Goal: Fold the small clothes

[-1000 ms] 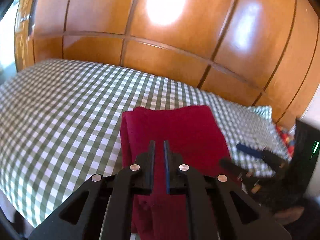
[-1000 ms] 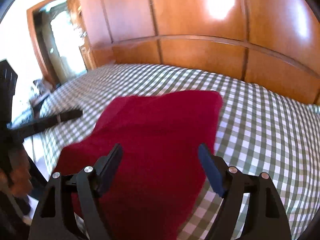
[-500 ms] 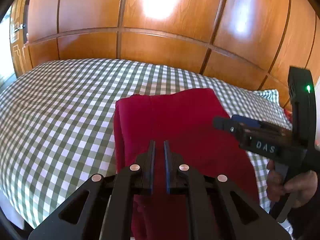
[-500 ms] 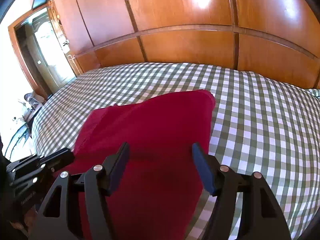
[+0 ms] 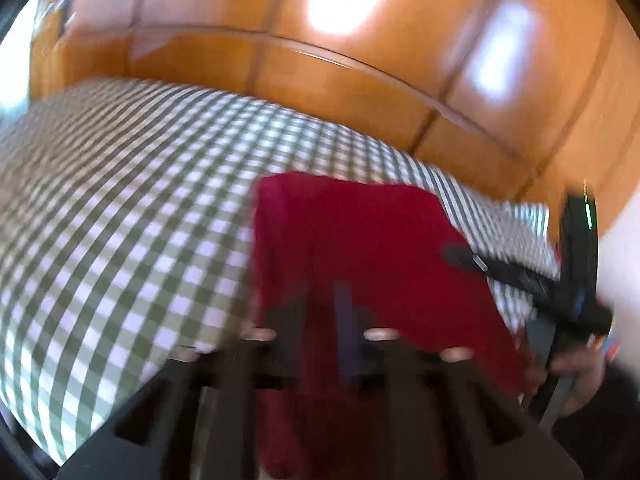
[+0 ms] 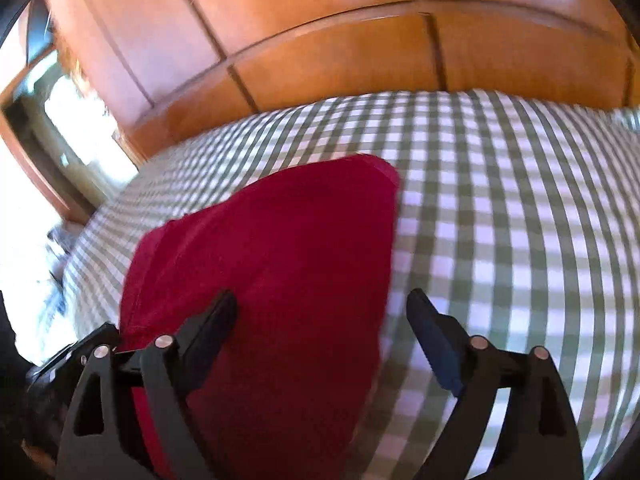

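Two grippers are in view, both pointing down at the red garment (image 6: 264, 280) on the bed. Left gripper (image 5: 320, 312): a second ago its jaws stood pinched nearly together over the near edge of the cloth; now they are opening, blurred, with a plain gap between the fingers and red fabric showing through it. Whether any fabric is caught on a finger cannot be told through the blur. Right gripper (image 6: 322, 320): jaws wider than half a second ago and opening, wide apart, nothing gripped; the left finger lies over the cloth, the right finger over the checked sheet just beside the garment's right edge. In the left wrist view the right gripper sits lower at the frame's right side than before, its tip over the garment's right border, a hand (image 5: 576, 372) on its handle.

Garment: folded into a long rectangle, flat, its near end running under both cameras, its far corners rounded.

Green-and-white checked bedsheet (image 6: 500, 208) surrounds it on all sides. Beyond the bed, glossy wooden wardrobe panels (image 6: 340, 48); a bright doorway (image 6: 76, 140) at far left.
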`<state>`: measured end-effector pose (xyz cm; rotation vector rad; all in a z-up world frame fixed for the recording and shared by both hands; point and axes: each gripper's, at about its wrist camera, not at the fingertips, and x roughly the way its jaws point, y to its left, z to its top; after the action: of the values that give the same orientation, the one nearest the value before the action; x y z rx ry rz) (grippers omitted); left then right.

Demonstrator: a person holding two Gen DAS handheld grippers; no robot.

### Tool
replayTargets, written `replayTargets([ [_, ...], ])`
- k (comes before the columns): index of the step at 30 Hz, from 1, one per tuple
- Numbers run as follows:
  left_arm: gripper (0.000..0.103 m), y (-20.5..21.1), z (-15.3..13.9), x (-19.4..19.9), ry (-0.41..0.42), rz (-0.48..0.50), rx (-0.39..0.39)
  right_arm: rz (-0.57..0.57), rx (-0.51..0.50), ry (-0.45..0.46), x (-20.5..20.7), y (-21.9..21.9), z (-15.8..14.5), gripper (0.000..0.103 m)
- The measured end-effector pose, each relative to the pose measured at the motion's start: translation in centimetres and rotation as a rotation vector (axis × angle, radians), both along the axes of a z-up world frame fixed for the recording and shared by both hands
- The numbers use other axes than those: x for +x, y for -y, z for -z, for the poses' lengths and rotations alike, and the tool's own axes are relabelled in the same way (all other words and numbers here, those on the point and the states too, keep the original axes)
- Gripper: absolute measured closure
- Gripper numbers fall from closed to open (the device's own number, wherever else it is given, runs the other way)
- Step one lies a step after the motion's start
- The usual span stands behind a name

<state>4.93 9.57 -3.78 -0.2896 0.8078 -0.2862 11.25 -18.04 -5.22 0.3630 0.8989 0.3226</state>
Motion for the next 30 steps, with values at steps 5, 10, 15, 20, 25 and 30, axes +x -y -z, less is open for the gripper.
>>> replayTargets([
  [5,0.023,-0.9,2.8,2.2,-0.158,0.086,-0.073,-0.076,0.242,-0.120,0.2,1.0,2.5,0.014],
  [10,0.053,-1.7,6.0,3.2,-0.214,0.181,-0.286,-0.149,0.359,-0.155,0.3,1.2,3.5,0.055],
  [15,0.067,0.9,3.9,2.5,-0.149,0.266,-0.279,-0.138,0.330,-0.047,-2.5,3.8,0.2,0.065],
  [20,0.068,10.2,0.7,3.3,-0.101,0.468,-0.264,0.025,0.284,0.072,-7.9,13.6,-4.1,0.065],
  [25,0.068,25.2,-2.2,4.3,-0.049,0.694,-0.207,0.266,0.200,0.139,-13.0,25.7,-6.5,0.065],
  [30,0.068,38.1,-1.6,4.9,-0.053,0.777,-0.066,0.433,0.122,0.083,-14.1,33.5,-4.6,0.060],
])
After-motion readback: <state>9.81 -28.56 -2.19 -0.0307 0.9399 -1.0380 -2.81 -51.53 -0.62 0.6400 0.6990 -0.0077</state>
